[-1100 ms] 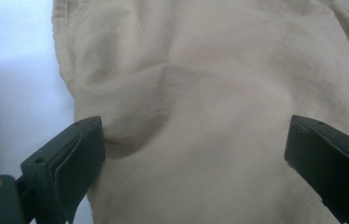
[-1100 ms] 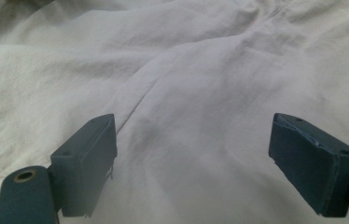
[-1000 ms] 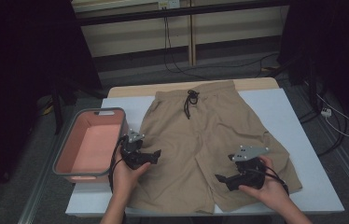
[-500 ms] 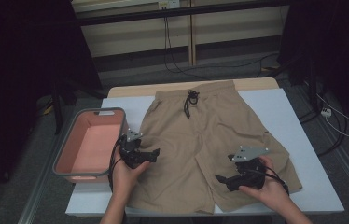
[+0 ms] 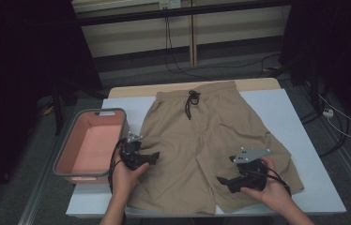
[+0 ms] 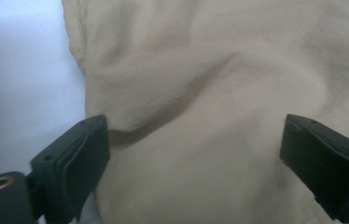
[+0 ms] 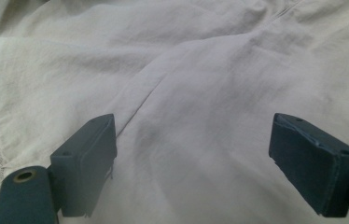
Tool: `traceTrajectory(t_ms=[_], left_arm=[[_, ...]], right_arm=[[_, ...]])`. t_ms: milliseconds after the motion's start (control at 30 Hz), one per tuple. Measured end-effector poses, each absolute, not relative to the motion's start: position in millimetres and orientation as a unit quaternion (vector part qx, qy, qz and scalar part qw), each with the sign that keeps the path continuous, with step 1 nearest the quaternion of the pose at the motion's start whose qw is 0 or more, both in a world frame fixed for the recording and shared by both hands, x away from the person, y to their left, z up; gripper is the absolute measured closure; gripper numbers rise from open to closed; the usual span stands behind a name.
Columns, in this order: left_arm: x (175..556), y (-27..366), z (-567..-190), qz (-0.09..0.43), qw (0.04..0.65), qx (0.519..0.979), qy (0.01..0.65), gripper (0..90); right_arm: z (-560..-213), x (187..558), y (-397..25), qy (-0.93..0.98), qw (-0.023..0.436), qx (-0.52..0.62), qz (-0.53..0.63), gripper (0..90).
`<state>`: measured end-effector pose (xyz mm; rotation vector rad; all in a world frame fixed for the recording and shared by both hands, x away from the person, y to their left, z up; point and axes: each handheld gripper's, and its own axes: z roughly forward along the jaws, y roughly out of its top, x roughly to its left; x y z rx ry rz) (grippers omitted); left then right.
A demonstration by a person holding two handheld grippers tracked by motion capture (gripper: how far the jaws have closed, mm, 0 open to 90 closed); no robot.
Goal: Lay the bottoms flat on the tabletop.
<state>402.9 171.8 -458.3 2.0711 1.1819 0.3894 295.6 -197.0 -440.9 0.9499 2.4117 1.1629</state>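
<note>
Two tongs hover low over a pair of khaki drawstring shorts (image 5: pixel 211 145) spread flat on the white-topped desk (image 5: pixel 305 140), waistband at the far edge, legs toward the person. The left tongs (image 5: pixel 151 157) sit at the outer side of one leg; the left gripper view shows their jaws spread wide, one by the side seam where the cloth meets bare desk. The right tongs (image 5: pixel 221 180) are over the other leg near the inseam, jaws equally wide, nothing between them but flat fabric. Beside the shorts stands a pink bin (image 5: pixel 65 150) with a grey rim. Against the frames a second and half a second back, almost nothing has shifted: both hands are where they were, the cloth unmoved. I judge the grasp not yet begun; both tongs seem poised to pinch fabric, probably for a fold.
</note>
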Motion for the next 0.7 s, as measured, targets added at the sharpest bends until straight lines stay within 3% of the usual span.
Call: traceTrajectory(t_ms=[167,300,567,700], left_arm=[[401.4,170.4,-458.5,0.156,0.346,0.802,0.462,19.6],[397.8,167.6,-458.0,0.167,0.339,0.805,0.457,33.1],[395.3,165.7,-453.0,0.144,0.335,0.804,0.470,74.0],[395.3,164.3,-452.6,0.142,0.331,0.806,0.470,85.0]], right_arm=[[-440.7,295.3,-196.7,0.839,0.149,0.330,0.405,15.2],[-440.1,295.3,-197.6,0.838,0.149,0.331,0.407,15.2],[-440.1,296.0,-198.5,0.835,0.148,0.335,0.410,14.9],[-440.4,296.1,-198.2,0.836,0.148,0.335,0.409,14.8]])
